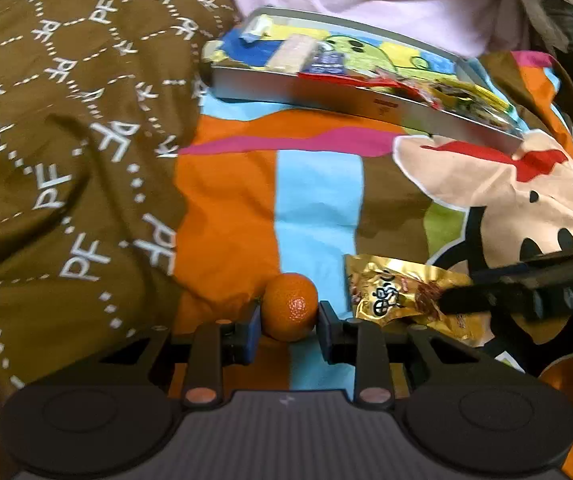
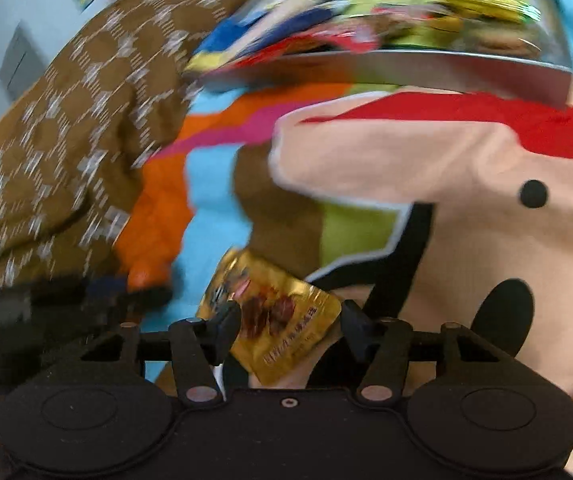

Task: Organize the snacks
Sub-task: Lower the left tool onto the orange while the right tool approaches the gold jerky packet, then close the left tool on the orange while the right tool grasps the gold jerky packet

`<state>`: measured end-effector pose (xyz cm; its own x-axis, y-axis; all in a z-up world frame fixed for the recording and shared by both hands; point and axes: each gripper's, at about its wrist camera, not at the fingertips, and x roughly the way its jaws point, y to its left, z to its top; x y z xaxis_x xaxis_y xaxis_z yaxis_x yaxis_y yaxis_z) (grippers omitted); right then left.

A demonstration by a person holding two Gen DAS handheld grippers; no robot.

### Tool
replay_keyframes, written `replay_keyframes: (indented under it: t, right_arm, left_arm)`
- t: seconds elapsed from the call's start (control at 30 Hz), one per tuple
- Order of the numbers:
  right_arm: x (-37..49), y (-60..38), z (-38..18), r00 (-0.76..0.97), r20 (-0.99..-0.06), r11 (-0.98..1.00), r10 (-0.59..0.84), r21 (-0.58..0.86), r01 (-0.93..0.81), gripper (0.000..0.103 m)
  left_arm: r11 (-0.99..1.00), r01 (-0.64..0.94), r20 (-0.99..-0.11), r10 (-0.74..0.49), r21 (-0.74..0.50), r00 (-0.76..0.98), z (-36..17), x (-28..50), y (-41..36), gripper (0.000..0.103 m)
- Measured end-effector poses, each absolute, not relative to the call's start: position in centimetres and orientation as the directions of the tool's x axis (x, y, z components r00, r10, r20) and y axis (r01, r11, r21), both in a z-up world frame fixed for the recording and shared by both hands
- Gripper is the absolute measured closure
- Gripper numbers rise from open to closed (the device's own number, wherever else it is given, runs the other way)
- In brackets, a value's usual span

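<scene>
Left gripper [image 1: 289, 318] down low on the cartoon bedspread [image 1: 314, 200], 2 jaws flanking a small orange [image 1: 291, 306], right pad touching the peel, left pad hard against it or a hair off; looks clamped, but contact on that side too close to call. Right gripper [image 2: 290, 322] set around a gold snack packet [image 2: 276, 320], jaws standing apart with daylight at the right fingertip, nothing pinched yet; heavy blur in this view, so fine contact unreadable. Same gold packet just beside the orange in the left view, with the other tool's dark finger lying across its edge. Metal tin [image 1: 366, 100] well up the bed, tilted on the soft cover, already carrying several wrappers. Brown patterned quilt [image 1: 66, 140] bunched at the left. Risks from here: round fruit squirting out of a light squeeze and rolling down the fabric; slick foil sliding through a late close; 2 tools working this near, liable to knock together; tilted tin on soft bedding, ready to shed its load if nudged during a drop.
</scene>
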<state>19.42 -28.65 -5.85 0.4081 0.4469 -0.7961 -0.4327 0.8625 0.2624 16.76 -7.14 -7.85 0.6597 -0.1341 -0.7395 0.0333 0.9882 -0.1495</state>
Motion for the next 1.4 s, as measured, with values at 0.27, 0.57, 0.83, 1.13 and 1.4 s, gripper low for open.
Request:
replay_keyframes:
  t: [0.27,0.57,0.83,1.13,1.4]
  right_arm:
    - [17.5,-27.1,-4.3,0.522,-0.722,0.81,0.453,0.088,-0.58,0.015]
    - [19.5,-25.4,-7.8,0.422,-0.791,0.757,0.443,0.077,-0.649,0.013]
    - [19.5,-24.2,-9.4,0.462,-0.791,0.783,0.401,0.034,-0.621,0.001]
    - [18.0,-24.5,-8.1,0.457,-0.807,0.833,0.375,0.076,-0.549,0.032]
    - [14.2,-21.5,-7.5,0.557,-0.792,0.801,0.252,-0.152,-0.578,0.045]
  left_arm:
    - [0.989,0.01,-0.743,-0.118,-0.148,0.659,-8.0,16.8,-6.8,0.071]
    - [0.986,0.002,-0.743,-0.125,-0.165,0.658,-8.5,17.2,-6.6,0.071]
    - [0.989,0.011,-0.74,-0.12,-0.15,0.662,-8.6,17.2,-6.9,0.071]
    - [0.984,0.045,-0.737,-0.159,-0.173,0.657,-8.6,16.9,-6.3,0.071]
    - [0.987,0.049,-0.73,-0.149,-0.156,0.667,-7.8,15.2,-6.2,0.071]
